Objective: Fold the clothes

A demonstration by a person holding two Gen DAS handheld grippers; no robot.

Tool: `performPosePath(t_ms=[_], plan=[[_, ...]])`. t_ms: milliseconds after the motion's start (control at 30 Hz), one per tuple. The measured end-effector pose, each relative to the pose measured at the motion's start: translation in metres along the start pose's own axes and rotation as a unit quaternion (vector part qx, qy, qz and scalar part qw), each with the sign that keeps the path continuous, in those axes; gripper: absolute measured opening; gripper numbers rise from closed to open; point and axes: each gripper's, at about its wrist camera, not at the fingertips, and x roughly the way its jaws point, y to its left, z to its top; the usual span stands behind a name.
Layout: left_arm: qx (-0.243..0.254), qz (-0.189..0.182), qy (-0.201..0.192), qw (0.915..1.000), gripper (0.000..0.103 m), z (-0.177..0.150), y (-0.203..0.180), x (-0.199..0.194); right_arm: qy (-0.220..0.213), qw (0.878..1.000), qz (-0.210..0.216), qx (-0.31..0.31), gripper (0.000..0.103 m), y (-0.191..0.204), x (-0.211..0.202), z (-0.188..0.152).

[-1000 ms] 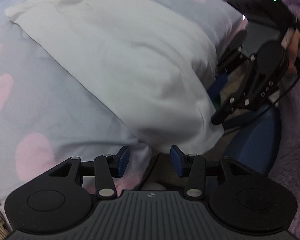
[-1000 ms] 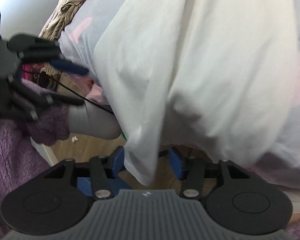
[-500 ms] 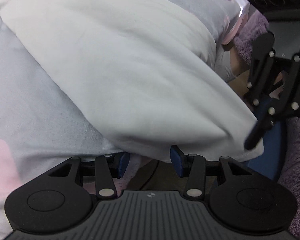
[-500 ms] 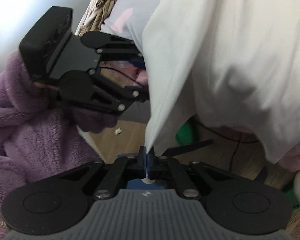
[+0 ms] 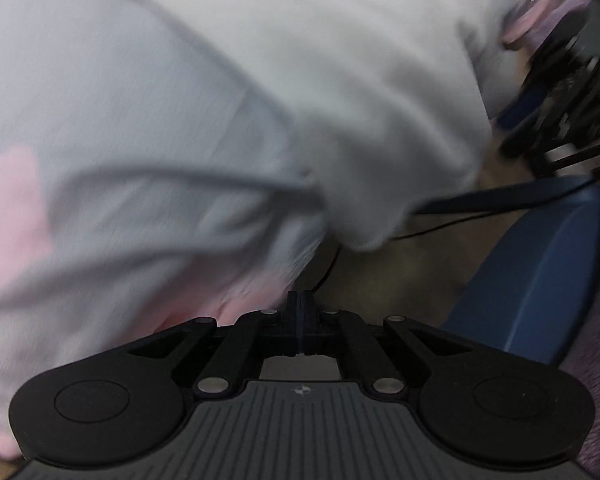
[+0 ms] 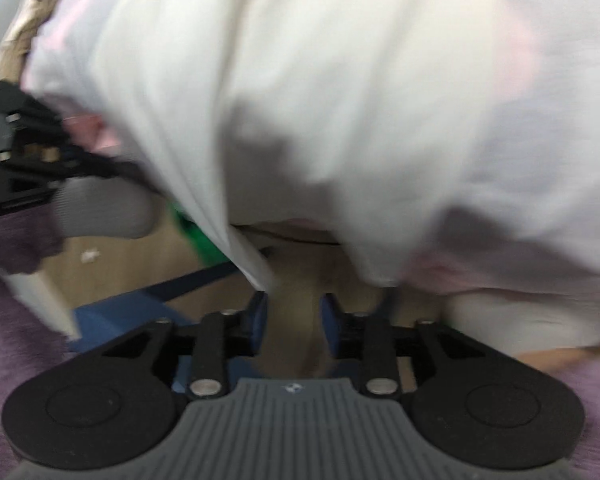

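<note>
A white garment (image 5: 340, 80) lies on a bed and hangs over its edge; both views are blurred by motion. In the left wrist view my left gripper (image 5: 302, 312) is shut, its pads pressed together just below the hanging cloth, with nothing seen between them. In the right wrist view the white garment (image 6: 320, 100) fills the upper frame. My right gripper (image 6: 292, 316) is open, and the garment's hanging corner (image 6: 256, 268) touches the tip of its left finger. The other gripper shows at the left edge (image 6: 24, 152).
The bed has a grey sheet with pink spots (image 5: 16, 208). A blue chair (image 5: 540, 272) stands at lower right, with a dark cable (image 5: 500, 196) across the wooden floor (image 6: 112, 264). Purple fleece sleeves (image 6: 4, 320) are close by. Something green (image 6: 196, 228) lies under the bed edge.
My left gripper has gone from open to shut. My right gripper, shut on the garment's corner half a second ago, has opened and the corner hangs free. Both views have swung closer to the bed.
</note>
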Motion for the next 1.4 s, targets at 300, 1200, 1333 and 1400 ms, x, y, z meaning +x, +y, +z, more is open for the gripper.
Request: performPosePath(t_ms=[300,1200,1333,1400], plan=[[0.09,-0.006,-0.07,0.9934,0.03,0.005,-0.014,-0.018,-0.067,0.993,-0.058,-0.084,0.041,-0.01,-0.025,0.001],[-0.01,-0.014,0.054,0.9984,0.0,0.005,0.045,-0.017,0.063,0.994,-0.053,-0.068,0.004,-0.013,-0.004,-0.015],[-0.018,-0.024,0.013,0.9995,0.0,0.013,0.063,-0.056,0.049,0.994,-0.069,-0.072,0.008,-0.007,-0.02,-0.017],[-0.025,-0.03,-0.009,0.9992,0.0,0.02,0.074,-0.079,0.026,0.995,-0.066,-0.075,0.008,-0.01,-0.04,-0.019]])
